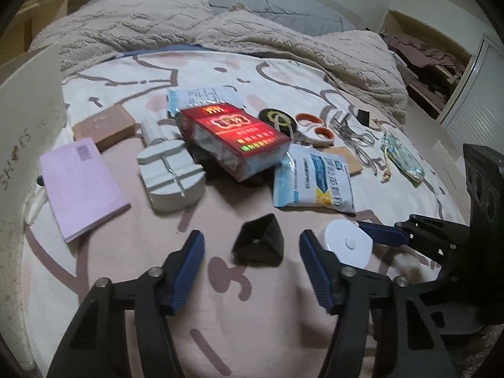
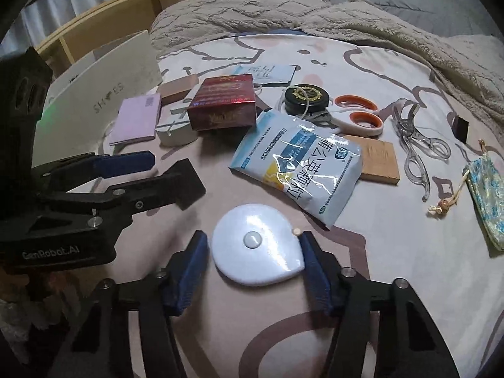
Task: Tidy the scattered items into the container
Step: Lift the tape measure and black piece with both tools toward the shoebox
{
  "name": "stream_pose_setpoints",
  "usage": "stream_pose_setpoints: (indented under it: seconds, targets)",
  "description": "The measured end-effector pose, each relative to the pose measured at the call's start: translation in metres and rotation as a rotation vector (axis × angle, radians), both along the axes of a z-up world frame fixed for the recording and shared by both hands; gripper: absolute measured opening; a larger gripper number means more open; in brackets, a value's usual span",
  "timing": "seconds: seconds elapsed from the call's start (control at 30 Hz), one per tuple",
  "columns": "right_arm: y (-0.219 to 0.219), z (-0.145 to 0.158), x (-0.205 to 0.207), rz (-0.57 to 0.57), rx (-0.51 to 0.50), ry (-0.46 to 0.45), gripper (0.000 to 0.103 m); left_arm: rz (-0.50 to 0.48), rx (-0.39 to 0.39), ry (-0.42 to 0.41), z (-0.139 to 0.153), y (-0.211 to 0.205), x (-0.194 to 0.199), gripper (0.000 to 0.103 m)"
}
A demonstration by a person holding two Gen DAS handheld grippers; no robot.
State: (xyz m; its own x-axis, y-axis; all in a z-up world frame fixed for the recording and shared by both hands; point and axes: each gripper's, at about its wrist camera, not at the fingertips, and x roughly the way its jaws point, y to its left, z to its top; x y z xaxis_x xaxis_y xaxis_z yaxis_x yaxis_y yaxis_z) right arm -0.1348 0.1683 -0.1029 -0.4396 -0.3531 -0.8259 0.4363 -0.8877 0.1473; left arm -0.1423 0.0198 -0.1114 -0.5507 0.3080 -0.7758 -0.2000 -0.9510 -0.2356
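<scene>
Pink cartoon-print bedsheet (image 1: 132, 252) fills the left wrist view, with stuff scattered all over it. The left claw (image 1: 252, 272) sits at the bottom of the frame, spread wide, and a small black pouch (image 1: 258, 244) lies on the sheet between its blue fingers (image 1: 186, 271), touching neither. Just right of that, a white tape measure (image 1: 348, 242) sits between the right claw's fingers, which come in from the right edge. Mid-frame there's a red box (image 1: 236, 138) tilted on top of other items, a grey round block (image 1: 171, 174) to its left, a pink notebook (image 1: 82, 186) further left, and a blue-white sachet (image 1: 313, 179) to the right. The white shoe box (image 1: 28, 119) stands along the left edge.

Right wrist view: the right claw (image 2: 253, 272) is at the bottom, wide open, with the tape measure (image 2: 255, 249) lying between its fingers; the right finger looks like it's touching the rim, hard to be sure. The left claw (image 2: 170, 171) pokes in from the left. Above, the sachet (image 2: 299, 163), orange-handled scissors (image 2: 349, 116), a wooden block (image 2: 379, 160) and a floral drawstring bag (image 2: 486, 198) at the right edge. Shoe box (image 2: 104, 94) is in the upper left.
</scene>
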Motion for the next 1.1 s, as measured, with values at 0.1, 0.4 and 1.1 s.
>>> stream_pose_setpoints:
  seconds: [0.1,0.4,1.1]
  targets:
    - [0.0008,0.0001,-0.0005,-0.001,0.001,0.001,0.057,-0.001,0.023,-0.021,-0.0029,-0.0009,-0.0016,0.048]
    - [0.0012,0.0002,0.002,-0.002,0.014,0.005,0.057,0.003,0.03,-0.021,-0.0064,-0.0022,-0.0065,0.044]
    - [-0.0004,0.0021,0.0039,-0.029,0.0,-0.015,0.057,-0.016,0.044,-0.01,-0.0042,-0.001,-0.006,0.029]
